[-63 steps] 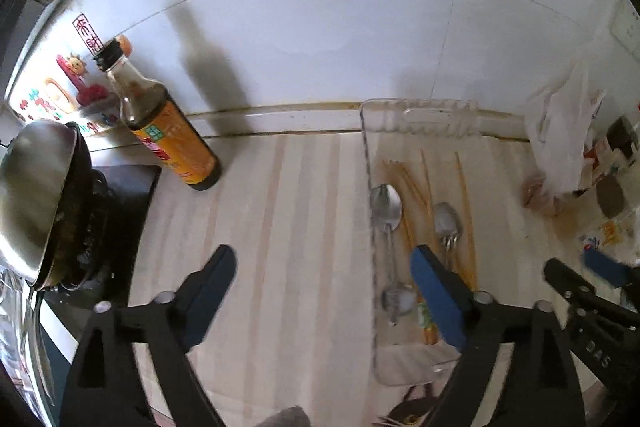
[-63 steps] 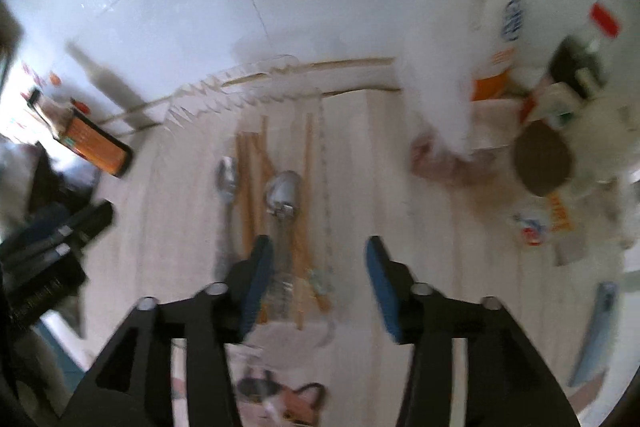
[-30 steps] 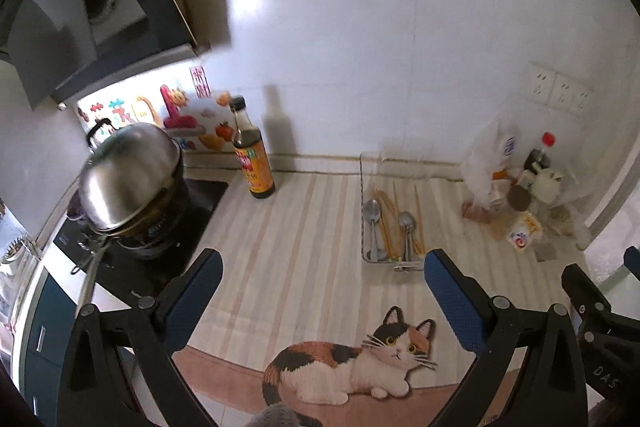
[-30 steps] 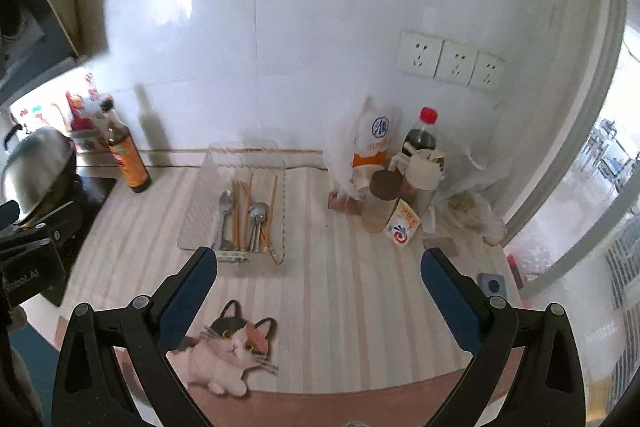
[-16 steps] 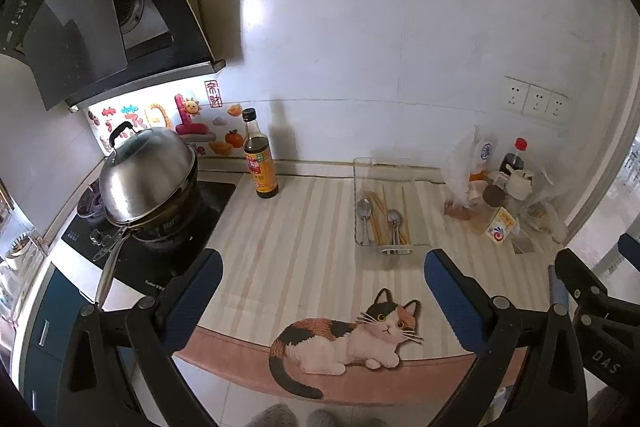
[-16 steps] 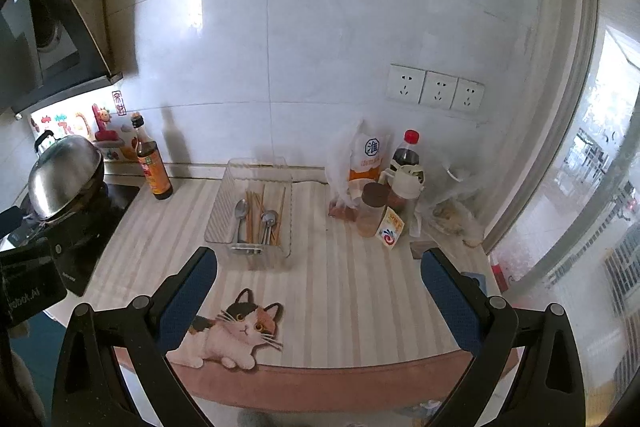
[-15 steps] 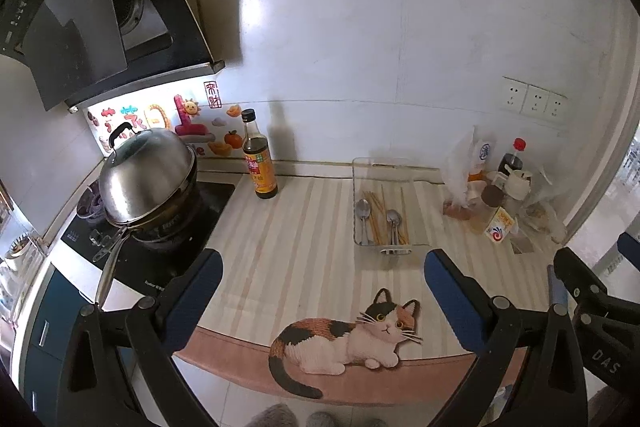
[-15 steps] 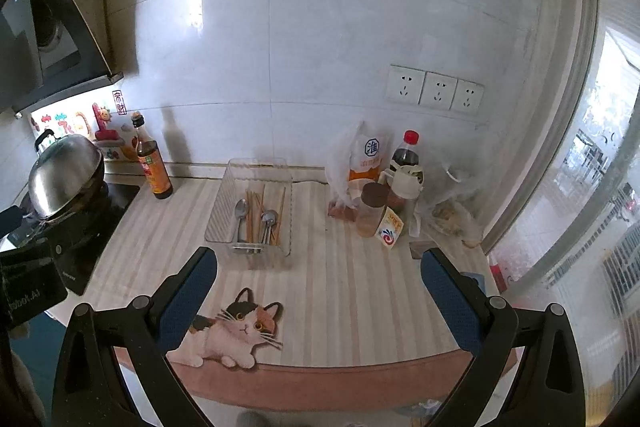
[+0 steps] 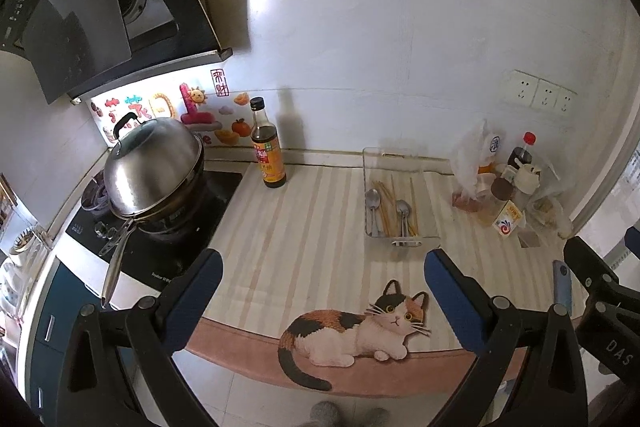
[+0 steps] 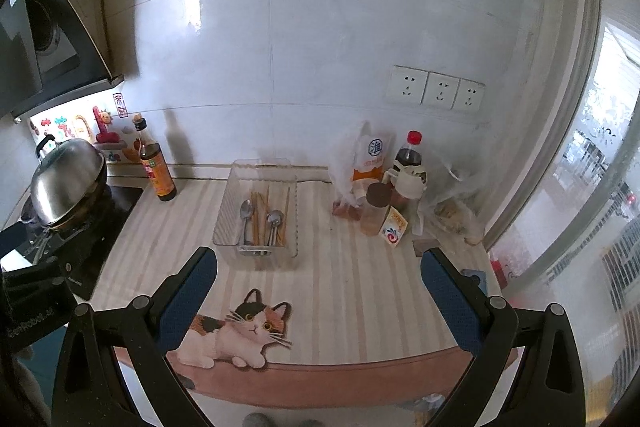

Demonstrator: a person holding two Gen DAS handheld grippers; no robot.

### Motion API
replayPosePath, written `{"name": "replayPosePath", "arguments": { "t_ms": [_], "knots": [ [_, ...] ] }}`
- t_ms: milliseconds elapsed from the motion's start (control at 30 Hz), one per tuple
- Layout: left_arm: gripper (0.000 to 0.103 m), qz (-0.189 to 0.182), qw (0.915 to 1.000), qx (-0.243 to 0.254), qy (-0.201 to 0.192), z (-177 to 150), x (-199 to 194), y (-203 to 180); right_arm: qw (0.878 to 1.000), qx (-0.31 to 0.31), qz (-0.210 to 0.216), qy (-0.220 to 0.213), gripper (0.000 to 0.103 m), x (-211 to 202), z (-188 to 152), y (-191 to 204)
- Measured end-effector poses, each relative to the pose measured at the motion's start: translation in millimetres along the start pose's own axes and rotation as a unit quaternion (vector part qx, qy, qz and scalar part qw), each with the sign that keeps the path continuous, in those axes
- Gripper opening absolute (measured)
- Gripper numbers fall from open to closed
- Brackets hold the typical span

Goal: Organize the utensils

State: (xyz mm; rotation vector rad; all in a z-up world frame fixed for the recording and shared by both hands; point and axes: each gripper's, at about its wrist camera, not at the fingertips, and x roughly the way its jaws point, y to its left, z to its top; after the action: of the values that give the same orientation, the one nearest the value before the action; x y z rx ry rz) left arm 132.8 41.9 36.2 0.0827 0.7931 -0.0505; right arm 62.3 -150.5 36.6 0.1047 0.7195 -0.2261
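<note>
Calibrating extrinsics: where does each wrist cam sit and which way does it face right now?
Left wrist: raised off the striped counter's front edge, facing the wall; open left gripper frames the steel-lidded wok.
Right wrist: same height, further right, facing the sockets and window; open right gripper shows.
Shared: clear plastic utensil tray, brown sauce bottle, cat-print mat.

2 spoons point(image 10: 246, 209), 1 clear tray point(image 10: 224, 211), 1 soy sauce bottle point(image 10: 156, 167), 1 wok point(image 10: 66, 183), 3 wall sockets point(image 10: 436, 90)
</note>
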Motion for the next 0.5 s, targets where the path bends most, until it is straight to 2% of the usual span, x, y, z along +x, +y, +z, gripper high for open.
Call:
{"name": "replayPosePath", "arguments": {
  "t_ms": [500],
  "knots": [
    [0.103, -0.003, 1.0, 0.004, 0.004, -2.4, 0.8, -0.3, 1.0, -0.003, 0.003, 0.009, 0.103, 6.1, -1.0, -4.9]
  ]
}}
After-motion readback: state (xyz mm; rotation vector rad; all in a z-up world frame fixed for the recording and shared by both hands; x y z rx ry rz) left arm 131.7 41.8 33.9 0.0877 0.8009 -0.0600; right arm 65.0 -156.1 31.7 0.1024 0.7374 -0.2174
